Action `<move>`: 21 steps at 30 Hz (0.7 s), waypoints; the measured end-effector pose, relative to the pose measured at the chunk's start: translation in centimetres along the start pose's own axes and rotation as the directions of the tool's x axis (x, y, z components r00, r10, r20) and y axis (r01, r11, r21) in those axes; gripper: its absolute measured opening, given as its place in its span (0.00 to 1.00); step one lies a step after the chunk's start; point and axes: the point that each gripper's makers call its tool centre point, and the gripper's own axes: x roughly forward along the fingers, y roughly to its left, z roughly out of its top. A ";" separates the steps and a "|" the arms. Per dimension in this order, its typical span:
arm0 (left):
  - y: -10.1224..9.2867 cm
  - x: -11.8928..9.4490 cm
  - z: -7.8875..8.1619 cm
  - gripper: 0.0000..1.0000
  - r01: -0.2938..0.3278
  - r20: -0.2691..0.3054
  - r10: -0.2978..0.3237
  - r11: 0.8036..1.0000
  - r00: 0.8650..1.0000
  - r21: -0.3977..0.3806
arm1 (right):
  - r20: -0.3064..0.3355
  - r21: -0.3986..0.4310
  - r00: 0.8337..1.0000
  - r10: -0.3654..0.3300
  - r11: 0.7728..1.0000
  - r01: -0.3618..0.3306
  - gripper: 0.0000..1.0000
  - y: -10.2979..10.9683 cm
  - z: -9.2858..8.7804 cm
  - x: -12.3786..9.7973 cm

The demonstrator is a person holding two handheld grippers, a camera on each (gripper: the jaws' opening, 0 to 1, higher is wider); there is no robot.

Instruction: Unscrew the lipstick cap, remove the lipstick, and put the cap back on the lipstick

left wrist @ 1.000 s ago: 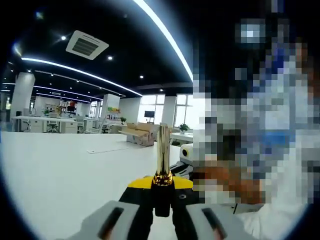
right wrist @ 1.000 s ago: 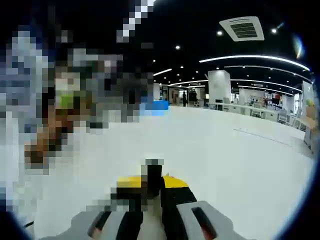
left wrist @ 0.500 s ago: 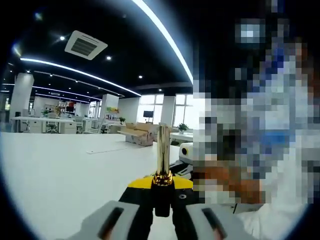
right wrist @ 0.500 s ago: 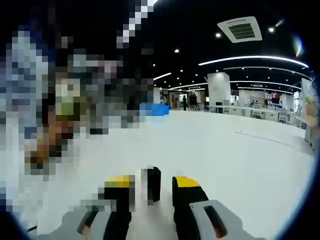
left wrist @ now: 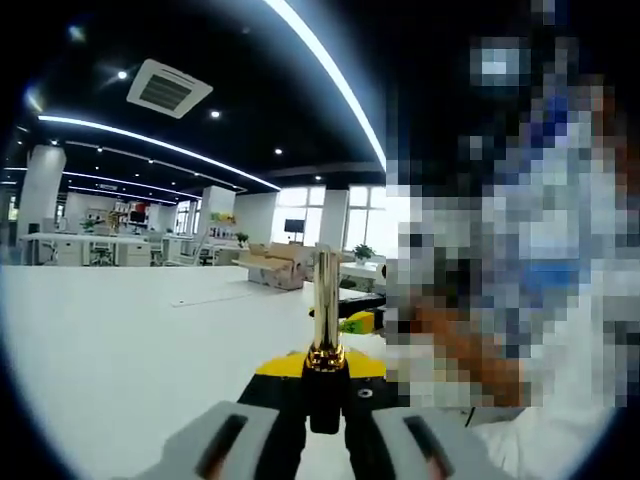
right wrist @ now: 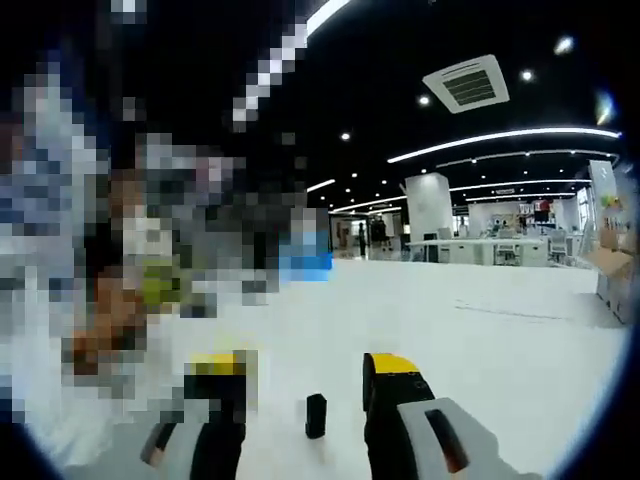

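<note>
My left tool has its jaws pressed together on the black base of the slim gold metal lipstick tube, which stands upright between the yellow-tipped black jaws and rises well above them. In the left gripper view the wide white worktop stretches out beneath it, and just to the right of the tube, farther off, a small yellow-tipped part of my other tool shows at the edge of the blurred patch.

My right tool is spread wide, its two yellow-tipped jaws well apart with nothing pinched between them. In the right gripper view the small black cylindrical lipstick cap stands upright on the white worktop, in the gap between the jaws and touching neither. I cannot tell how far in front of the jaws it sits.
</note>
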 end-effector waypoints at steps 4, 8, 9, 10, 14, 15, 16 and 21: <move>-0.3 0.0 0.1 0.13 0.009 0.004 -0.009 1.000 1.000 0.002 | 0.051 -0.014 0.999 0.017 1.000 -0.016 0.44 1.5 2.3 -0.9; -0.8 0.0 0.3 0.13 0.016 0.006 -0.016 1.000 1.000 0.009 | 0.071 -0.007 0.996 0.054 0.999 -0.053 0.44 3.4 3.8 -1.1; -0.9 0.0 0.4 0.13 0.020 0.008 -0.020 1.000 1.000 0.010 | 0.068 -0.006 0.996 0.060 0.998 -0.060 0.44 3.9 4.0 -1.0; -1.1 0.0 0.4 0.13 0.025 0.006 -0.025 1.000 1.000 0.013 | 0.065 -0.003 0.996 0.066 0.998 -0.066 0.44 4.2 4.1 -1.0; -2.1 0.1 0.6 0.13 0.047 -0.001 -0.047 0.999 0.999 0.027 | 0.083 0.009 0.987 0.137 0.990 -0.138 0.44 7.2 5.6 -0.6; -2.3 0.2 0.6 0.13 0.052 0.000 -0.052 0.998 0.999 0.029 | 0.087 0.010 0.985 0.148 0.989 -0.149 0.44 7.6 5.8 -0.5; -2.6 0.2 0.6 0.13 0.060 -0.003 -0.060 0.998 0.998 0.033 | 0.091 0.007 0.980 0.178 0.984 -0.180 0.44 8.8 6.2 -0.3; -4.0 0.4 1.0 0.13 0.104 -0.016 -0.103 0.994 0.995 0.046 | 0.080 -0.034 0.965 0.251 0.968 -0.249 0.43 12.4 7.2 0.6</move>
